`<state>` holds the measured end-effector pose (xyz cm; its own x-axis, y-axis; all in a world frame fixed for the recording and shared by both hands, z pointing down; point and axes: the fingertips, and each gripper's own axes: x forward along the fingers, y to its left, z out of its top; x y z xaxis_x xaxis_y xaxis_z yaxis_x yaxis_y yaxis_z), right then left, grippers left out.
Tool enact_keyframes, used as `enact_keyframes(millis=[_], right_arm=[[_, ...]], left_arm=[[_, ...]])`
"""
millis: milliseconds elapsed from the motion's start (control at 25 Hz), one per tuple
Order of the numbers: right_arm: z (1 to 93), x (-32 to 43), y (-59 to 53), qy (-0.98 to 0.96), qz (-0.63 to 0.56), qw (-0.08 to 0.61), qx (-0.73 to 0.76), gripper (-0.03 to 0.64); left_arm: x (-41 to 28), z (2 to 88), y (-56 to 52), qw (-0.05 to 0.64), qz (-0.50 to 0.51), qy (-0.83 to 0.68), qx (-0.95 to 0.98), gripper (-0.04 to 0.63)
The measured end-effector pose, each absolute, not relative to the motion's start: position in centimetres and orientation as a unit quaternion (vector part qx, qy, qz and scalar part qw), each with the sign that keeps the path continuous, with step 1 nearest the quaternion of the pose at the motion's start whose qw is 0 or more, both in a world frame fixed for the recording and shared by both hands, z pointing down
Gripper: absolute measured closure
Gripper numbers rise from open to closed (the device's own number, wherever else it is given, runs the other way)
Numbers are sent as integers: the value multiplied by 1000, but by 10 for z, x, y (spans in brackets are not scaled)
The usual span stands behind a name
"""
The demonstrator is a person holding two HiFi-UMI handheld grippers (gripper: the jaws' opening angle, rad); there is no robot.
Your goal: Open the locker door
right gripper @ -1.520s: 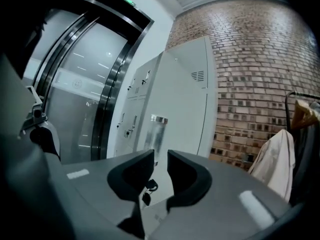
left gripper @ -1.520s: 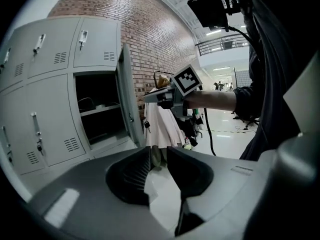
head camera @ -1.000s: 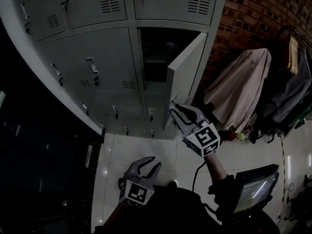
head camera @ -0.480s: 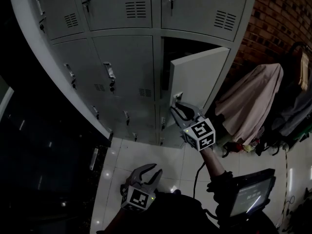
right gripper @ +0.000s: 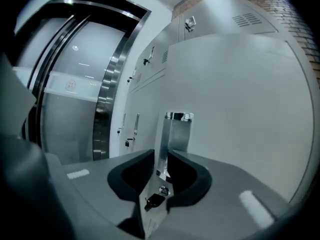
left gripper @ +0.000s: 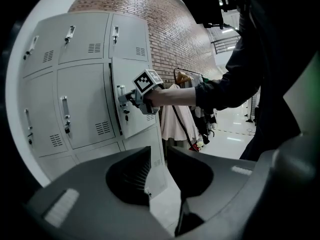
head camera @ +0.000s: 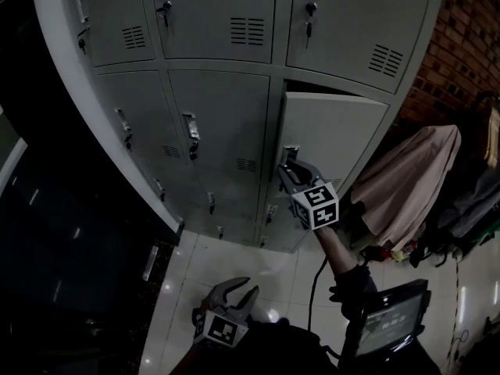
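**Position of the work item.** The locker door (head camera: 336, 139) is in the right column, middle row of the locker bank (head camera: 219, 123). It is hinged on its right edge and carries its handle (head camera: 290, 153) at the left edge.

**Right gripper.** The right gripper (head camera: 287, 169) is at the handle edge of the door. In the right gripper view, its fingers (right gripper: 187, 166) are closed on the upright metal handle (right gripper: 176, 131), which passes between them. A key (right gripper: 154, 201) sits in the lock just below the grip point. The door face (right gripper: 240, 94) fills the right of that view.

**Left gripper.** The left gripper (head camera: 237, 289) hangs low over the tiled floor (head camera: 234, 252), well apart from the lockers. Its fingers (left gripper: 132, 171) stand a narrow gap apart with nothing between them. It takes no part in the grip.

**Task status.**
- Done: the handle is gripped and the latch appears released.
- Door state: slightly ajar. The head view shows a dark gap along the door's top edge. The left gripper view shows the handle edge of the door (left gripper: 135, 119) standing just proud of the frame beside the right gripper (left gripper: 125, 96).
- Left to do: most of the swing. The door must be drawn outward about its right-hand hinge until the compartment is exposed, then the handle released.

**Caution.** The grip is on a thin plate, so an off-axis pull may let the handle slip from the fingers.
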<state>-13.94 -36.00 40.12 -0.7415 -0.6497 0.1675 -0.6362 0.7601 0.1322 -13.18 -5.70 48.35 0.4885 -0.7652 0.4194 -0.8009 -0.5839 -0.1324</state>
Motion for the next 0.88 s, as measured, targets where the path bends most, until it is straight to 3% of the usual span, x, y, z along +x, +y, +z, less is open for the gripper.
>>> enact_keyframes(millis=[520,680,880], right_arm=[[406,-156,-411,-917,-15,119,381,546],[407,-159,-417,-917,-11,123,378,501],[416,-143,-387,-913,-4,111,394,497]], left_arm=[[-163,489,-53,52,216,-472,853,488],[-164,486,-54,52,217,-470,854,488],[-157,481,-56,46,214,-461,860,488]])
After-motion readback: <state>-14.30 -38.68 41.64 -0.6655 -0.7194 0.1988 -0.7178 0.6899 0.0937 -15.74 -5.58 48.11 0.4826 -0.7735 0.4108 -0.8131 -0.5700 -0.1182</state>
